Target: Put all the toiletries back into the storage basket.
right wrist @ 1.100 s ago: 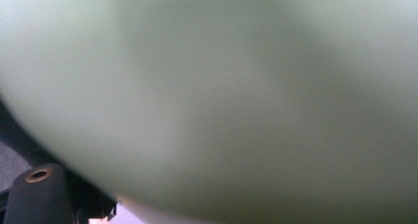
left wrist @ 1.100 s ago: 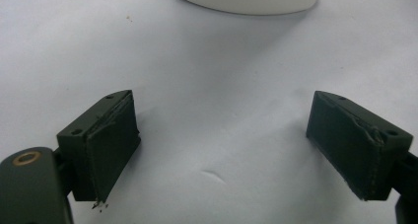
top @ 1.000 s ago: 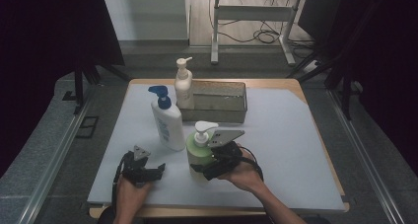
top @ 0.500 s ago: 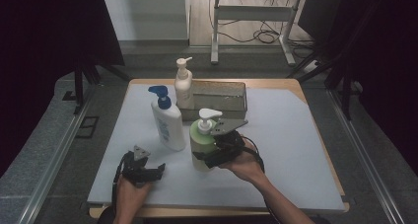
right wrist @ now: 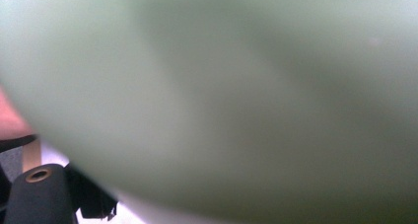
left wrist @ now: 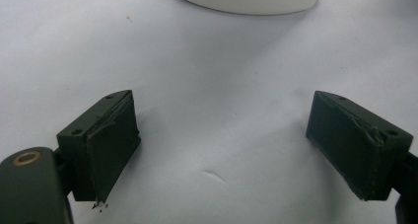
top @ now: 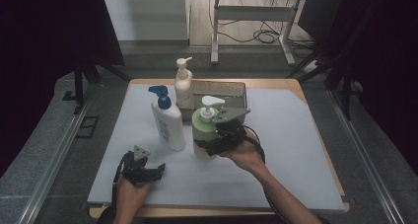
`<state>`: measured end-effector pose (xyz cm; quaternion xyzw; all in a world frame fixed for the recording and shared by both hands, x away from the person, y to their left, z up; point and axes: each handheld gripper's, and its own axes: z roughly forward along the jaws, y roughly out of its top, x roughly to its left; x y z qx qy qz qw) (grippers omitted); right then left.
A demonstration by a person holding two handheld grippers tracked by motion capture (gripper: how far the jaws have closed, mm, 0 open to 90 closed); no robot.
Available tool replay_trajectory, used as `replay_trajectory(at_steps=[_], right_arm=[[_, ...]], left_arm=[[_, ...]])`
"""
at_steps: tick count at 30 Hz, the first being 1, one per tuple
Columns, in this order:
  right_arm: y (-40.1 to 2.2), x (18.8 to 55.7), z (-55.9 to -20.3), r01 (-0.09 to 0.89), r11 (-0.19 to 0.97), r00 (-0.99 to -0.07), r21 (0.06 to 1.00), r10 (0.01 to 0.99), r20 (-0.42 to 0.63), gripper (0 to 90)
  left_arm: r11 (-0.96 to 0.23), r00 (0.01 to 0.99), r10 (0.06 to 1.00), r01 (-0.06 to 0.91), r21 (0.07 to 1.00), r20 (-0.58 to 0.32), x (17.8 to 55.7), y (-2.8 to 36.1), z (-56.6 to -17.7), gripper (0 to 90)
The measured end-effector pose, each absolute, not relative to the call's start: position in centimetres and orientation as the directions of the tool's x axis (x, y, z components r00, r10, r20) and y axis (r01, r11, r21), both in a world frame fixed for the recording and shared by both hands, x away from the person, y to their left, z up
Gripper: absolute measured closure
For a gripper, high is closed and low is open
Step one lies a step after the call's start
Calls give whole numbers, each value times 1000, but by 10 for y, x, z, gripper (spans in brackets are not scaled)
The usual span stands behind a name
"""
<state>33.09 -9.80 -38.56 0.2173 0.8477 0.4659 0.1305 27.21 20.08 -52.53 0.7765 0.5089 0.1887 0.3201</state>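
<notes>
Green pump bottle stands upright at the tabletop centre, clamped between the right gripper fingers. Left gripper rests near the front edge, fingers open, nothing between them.

Green bottle shifts up the frame toward the tray

The right gripper, clamped on the green bottle, carries it from lower centre of the high view up and slightly right, so its white pump now overlaps the tray; the hand follows.
</notes>
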Motion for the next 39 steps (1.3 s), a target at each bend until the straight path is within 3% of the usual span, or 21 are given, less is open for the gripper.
replay_trajectory(at_steps=[39], right_arm=[[-96, 407, -352, 264, 423, -771, 867, 632, -74, 121]], left_arm=[[-276, 410, 911, 669, 690, -33, 272, 201, -525, 118]])
